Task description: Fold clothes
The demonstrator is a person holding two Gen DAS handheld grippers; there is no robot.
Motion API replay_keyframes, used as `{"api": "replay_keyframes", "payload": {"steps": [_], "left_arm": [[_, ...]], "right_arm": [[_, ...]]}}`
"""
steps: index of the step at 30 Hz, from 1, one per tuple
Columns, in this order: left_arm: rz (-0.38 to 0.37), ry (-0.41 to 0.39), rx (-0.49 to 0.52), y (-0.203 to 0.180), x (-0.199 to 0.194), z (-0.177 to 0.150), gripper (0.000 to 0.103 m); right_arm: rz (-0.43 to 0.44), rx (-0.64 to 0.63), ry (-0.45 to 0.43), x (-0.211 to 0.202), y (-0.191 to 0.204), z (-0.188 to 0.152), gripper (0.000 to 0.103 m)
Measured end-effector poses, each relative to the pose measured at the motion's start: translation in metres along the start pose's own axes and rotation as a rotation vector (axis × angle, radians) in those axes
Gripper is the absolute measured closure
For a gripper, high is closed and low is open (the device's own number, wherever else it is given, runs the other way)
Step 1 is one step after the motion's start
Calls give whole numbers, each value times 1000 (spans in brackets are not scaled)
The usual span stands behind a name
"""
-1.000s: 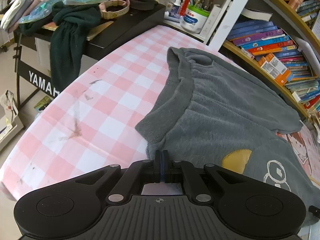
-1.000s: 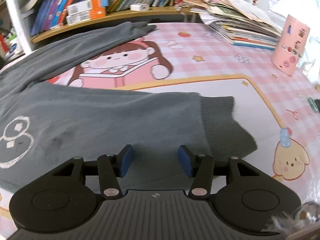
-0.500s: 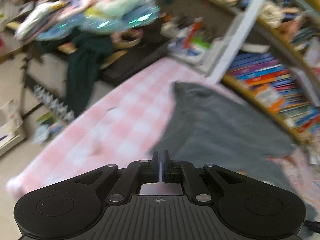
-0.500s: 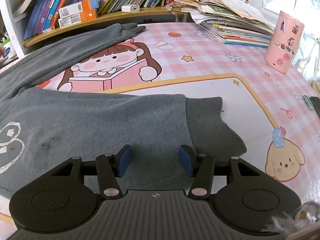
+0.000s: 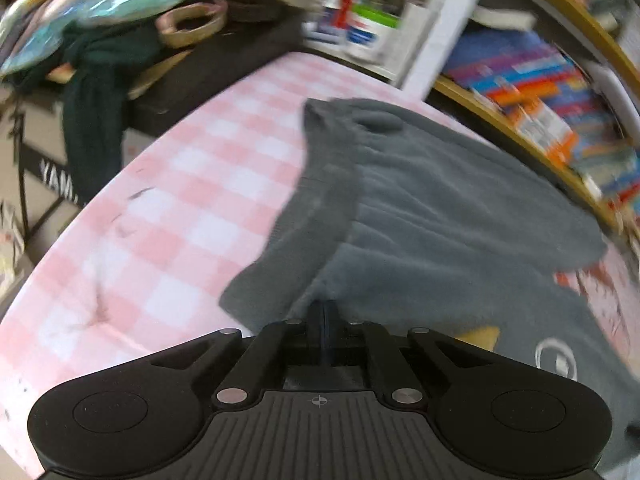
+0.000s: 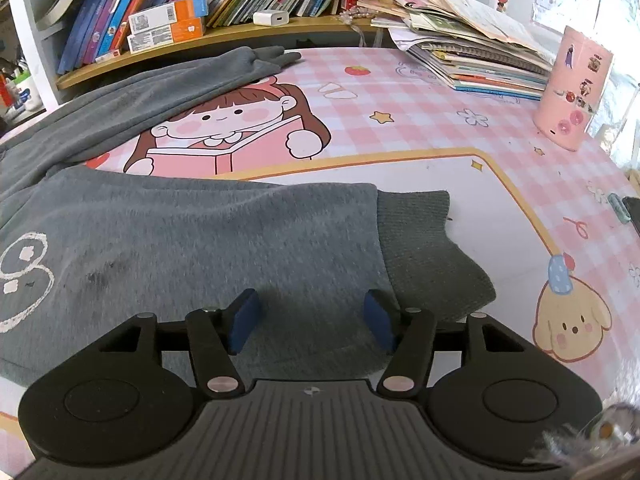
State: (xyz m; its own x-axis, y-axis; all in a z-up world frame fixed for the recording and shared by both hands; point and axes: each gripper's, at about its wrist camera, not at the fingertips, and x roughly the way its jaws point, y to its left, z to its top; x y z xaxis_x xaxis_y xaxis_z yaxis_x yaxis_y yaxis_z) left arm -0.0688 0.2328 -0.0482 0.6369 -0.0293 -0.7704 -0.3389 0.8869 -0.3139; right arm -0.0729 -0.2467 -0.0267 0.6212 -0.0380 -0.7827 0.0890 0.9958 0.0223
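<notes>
Pink cup [image 6: 573, 92] and book stack [image 6: 472, 50] beyond sweatpants [image 6: 224, 248]

Waistband pulled, right jaws opening

The left gripper [image 5: 324, 312], shut on the waistband [image 5: 304, 240] of the grey trousers [image 5: 440, 220], has dragged it, and the band now stands up in a steeper fold than before. The right gripper [image 6: 312, 316] is opening its jaws wider over the trouser leg [image 6: 240, 240], pads not pressing.
</notes>
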Motion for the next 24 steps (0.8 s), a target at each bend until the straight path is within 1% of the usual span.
{"api": "replay_keyframes", "payload": {"steps": [2, 5, 8, 13, 15, 17, 22, 24], "left_arm": [[6, -1, -26, 6, -2, -2, 98], [43, -7, -13, 4, -9, -11, 98], [55, -2, -35, 7, -16, -17, 98], [50, 14, -31, 7, -24, -25, 98], [47, 13, -30, 8, -24, -24, 98], [45, 12, -22, 7, -22, -23, 98], [29, 10, -31, 9, -24, -25, 98], [52, 13, -21, 2, -28, -25, 98]], "right_arm": [[1, -2, 4, 0, 0, 1, 47], [3, -9, 10, 2, 1, 3, 45], [18, -29, 13, 6, -4, 7, 45], [38, -42, 16, 14, -16, 18, 47], [32, -44, 17, 17, -16, 21, 47], [20, -56, 18, 19, -12, 22, 46], [17, -41, 20, 16, -10, 19, 44], [15, -37, 28, 12, -8, 17, 42]]}}
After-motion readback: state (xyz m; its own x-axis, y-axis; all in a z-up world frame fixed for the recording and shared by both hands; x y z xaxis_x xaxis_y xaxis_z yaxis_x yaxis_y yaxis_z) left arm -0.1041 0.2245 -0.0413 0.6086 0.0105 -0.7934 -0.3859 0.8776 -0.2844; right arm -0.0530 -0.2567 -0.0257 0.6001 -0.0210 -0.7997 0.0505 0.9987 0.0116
